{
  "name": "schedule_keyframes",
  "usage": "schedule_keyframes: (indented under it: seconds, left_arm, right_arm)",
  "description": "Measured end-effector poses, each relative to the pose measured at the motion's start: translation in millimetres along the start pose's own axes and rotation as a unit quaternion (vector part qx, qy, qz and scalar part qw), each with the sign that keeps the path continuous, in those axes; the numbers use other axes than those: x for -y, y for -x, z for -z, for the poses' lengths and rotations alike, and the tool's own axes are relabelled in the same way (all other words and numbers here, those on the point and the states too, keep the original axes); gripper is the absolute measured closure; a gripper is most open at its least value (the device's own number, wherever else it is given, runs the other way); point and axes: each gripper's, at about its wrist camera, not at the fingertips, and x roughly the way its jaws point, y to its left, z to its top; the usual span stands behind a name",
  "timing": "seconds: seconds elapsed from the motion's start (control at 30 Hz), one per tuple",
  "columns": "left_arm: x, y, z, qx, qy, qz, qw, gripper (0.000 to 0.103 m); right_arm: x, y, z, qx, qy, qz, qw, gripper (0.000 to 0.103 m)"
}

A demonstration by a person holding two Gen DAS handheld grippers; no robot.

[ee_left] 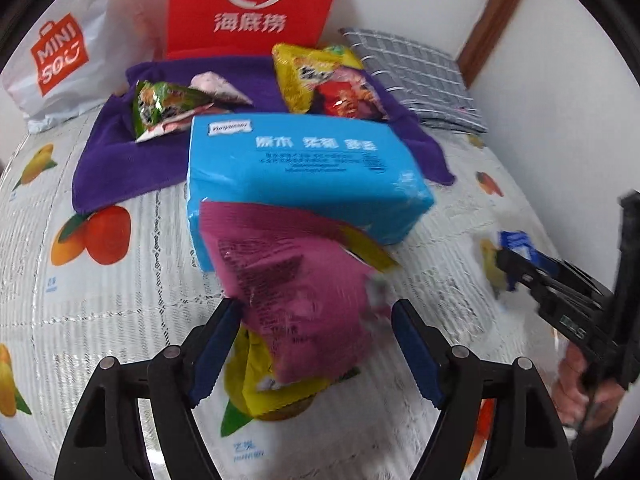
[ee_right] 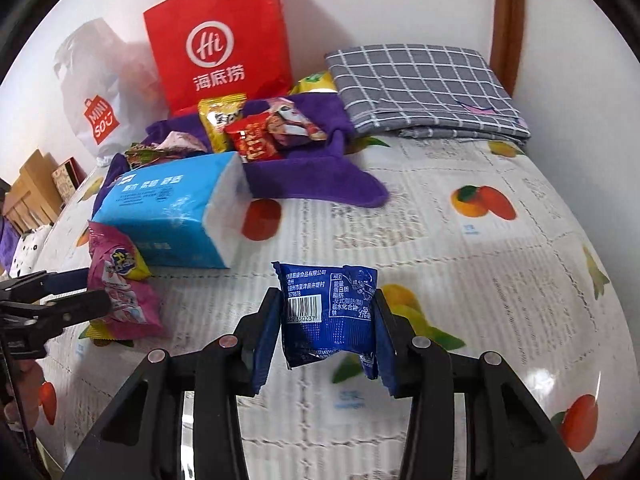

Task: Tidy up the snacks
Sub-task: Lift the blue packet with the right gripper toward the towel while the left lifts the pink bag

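Here's a bed (ee_right: pixel 460 216) under a fruit-print cover, against a white wall. A red "Hi" bag (ee_right: pixel 218 46) stands beside a white MINISO bag (ee_right: pixel 100 120). Right gripper (ee_right: pixel 327 320) clamps a blue snack packet (ee_right: pixel 332 316), barcode showing; left gripper (ee_left: pixel 316 344) gapes around a pink snack packet (ee_left: pixel 296 292) beside the blue tissue pack (ee_left: pixel 304 172).

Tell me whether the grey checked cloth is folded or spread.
Folded. The grey checked cloth lies as a neat flat rectangle with stacked layers showing at its near edge, beside the purple towel.
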Motion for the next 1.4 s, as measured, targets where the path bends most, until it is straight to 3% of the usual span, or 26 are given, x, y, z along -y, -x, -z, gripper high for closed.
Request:
schedule_keyframes:
  seconds: [0.37,0.43,0.6,1.03,1.4]
  left_arm:
    - [1,-19,-5,-0.002,0.022,-0.003,0.9997,0.021]
    - [3,-17,-3,-0.001,0.015,0.003,0.9999,0.030]
    - [-6,-4,4,0.001,0.020,0.020,0.9996,0.034]
    - [-35,32,28,0.011,0.020,-0.011,0.9997,0.035]
    - [-51,40,45,0.002,0.037,-0.022,0.9991,0.035]
  right_arm:
    - [11,-2,5,-0.007,-0.011,-0.005,1.000,0.060]
    - [8,-4,7,-0.011,-0.008,-0.006,1.000,0.060]
    - [-2,-6,12,-0.018,0.005,-0.007,1.000,0.060]
    - [-49,-5,23,-0.029,0.037,-0.028,0.998,0.060]
    - [-62,2,30,-0.038,0.044,-0.021,0.998,0.060]
